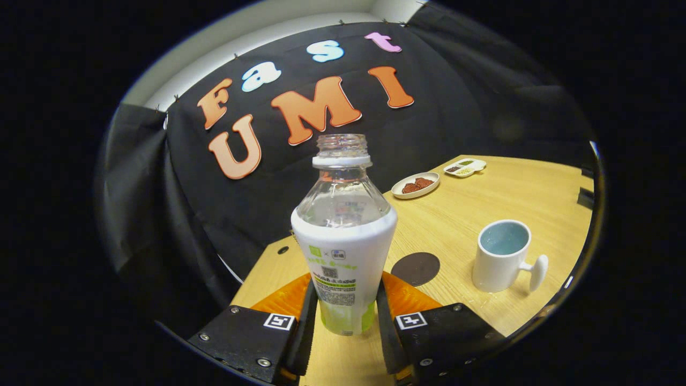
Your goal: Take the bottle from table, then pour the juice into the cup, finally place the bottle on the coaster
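While my gripper (345,316) is pinching the upright bottle (344,236) low on its body, I am seeing the cup (501,257) lying ahead to the right, beyond the coaster (415,268).

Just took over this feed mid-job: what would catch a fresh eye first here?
The uncapped bottle dominates, standing upright between the jaws of the gripper, whose fingers press on its lower sides. Beyond the fingers to the right, a dark round coaster lies on the wooden table, with a white cup further right, its handle turned away from the bottle. Two small dishes sit at the table's far side.
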Demonstrator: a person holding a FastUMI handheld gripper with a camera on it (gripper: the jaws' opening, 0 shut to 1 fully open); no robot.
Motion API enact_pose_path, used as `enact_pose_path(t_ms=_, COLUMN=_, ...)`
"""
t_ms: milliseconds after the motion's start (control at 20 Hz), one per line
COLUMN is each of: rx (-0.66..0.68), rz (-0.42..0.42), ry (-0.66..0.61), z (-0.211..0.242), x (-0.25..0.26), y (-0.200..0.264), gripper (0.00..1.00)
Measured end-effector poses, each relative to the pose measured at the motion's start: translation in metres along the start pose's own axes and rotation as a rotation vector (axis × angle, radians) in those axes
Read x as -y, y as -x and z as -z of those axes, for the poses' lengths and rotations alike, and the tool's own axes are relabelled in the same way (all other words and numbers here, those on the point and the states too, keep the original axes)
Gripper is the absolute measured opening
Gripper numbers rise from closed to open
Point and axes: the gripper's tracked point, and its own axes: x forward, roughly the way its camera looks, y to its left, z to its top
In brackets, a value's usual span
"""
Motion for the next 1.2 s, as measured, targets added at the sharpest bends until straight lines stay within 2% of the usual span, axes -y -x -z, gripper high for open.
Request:
enact_pose_path(t_ms=300, rx=0.015, rz=-0.017, ry=-0.147, z=-0.015, x=-0.003, y=0.001, gripper=0.54)
enact_pose_path(t_ms=550, rx=0.032, rz=-0.059, ry=-0.314, z=-0.026, x=-0.007, y=0.001, gripper=0.54)
enact_pose_path(t_ms=1200, rx=0.036, rz=-0.104, ry=-0.713, z=-0.034, x=0.004, y=-0.006, gripper=0.54)
